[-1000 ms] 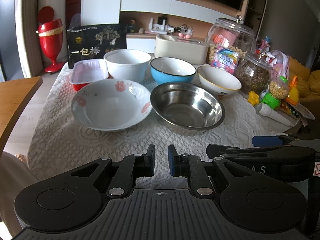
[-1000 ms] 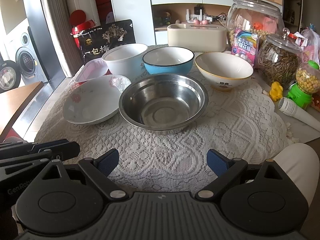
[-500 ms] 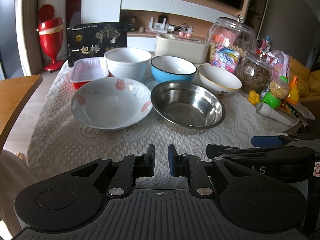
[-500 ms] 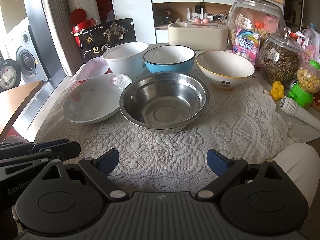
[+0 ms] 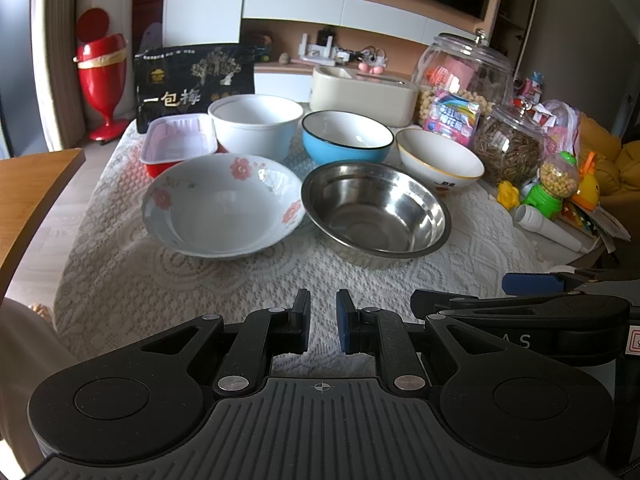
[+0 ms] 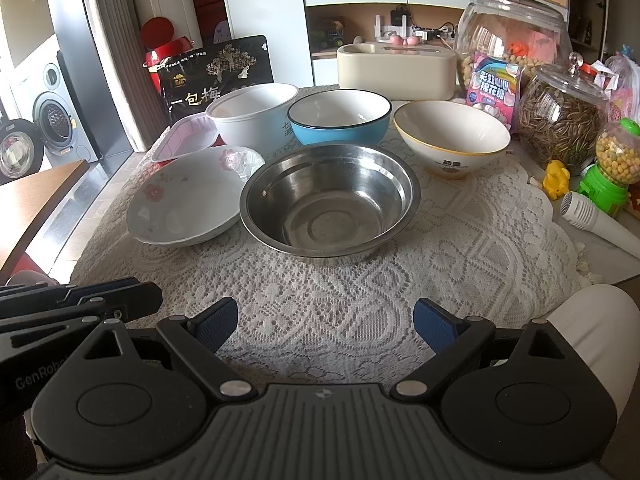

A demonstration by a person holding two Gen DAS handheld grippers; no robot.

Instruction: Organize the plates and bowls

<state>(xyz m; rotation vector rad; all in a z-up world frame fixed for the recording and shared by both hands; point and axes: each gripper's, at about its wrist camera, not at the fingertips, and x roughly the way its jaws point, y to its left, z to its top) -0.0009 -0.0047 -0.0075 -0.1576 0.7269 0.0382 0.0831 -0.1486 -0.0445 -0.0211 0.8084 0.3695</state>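
The stainless steel bowl (image 6: 330,200) sits near the middle of the lace-covered worktop (image 6: 460,256), its left rim just beside the flowered shallow bowl (image 6: 188,196) (from here I cannot tell whether the two rims touch). Behind them runs a far row: a white bowl (image 6: 250,114) on the left, a blue bowl with a dark rim (image 6: 339,118) in the middle, and a cream bowl with a gold rim (image 6: 452,136) to the right. A pink-and-white plastic tray (image 5: 180,140) lies at the left end of that row, in front of a black snack bag (image 5: 194,80).

Both tongs hover low over the near edge of the lace, holding nothing. The left tongs (image 5: 323,320) are nearly closed, a narrow gap between the pads. The right tongs (image 6: 326,322) stand wide apart, their blue pads aimed toward the steel bowl.

Farther right stand a large glass jar (image 6: 514,36), a smaller jar of seeds (image 6: 560,116), a green candy dispenser (image 6: 612,172) and a white toy microphone (image 6: 596,220). A cream box (image 6: 396,66) sits at the far side.
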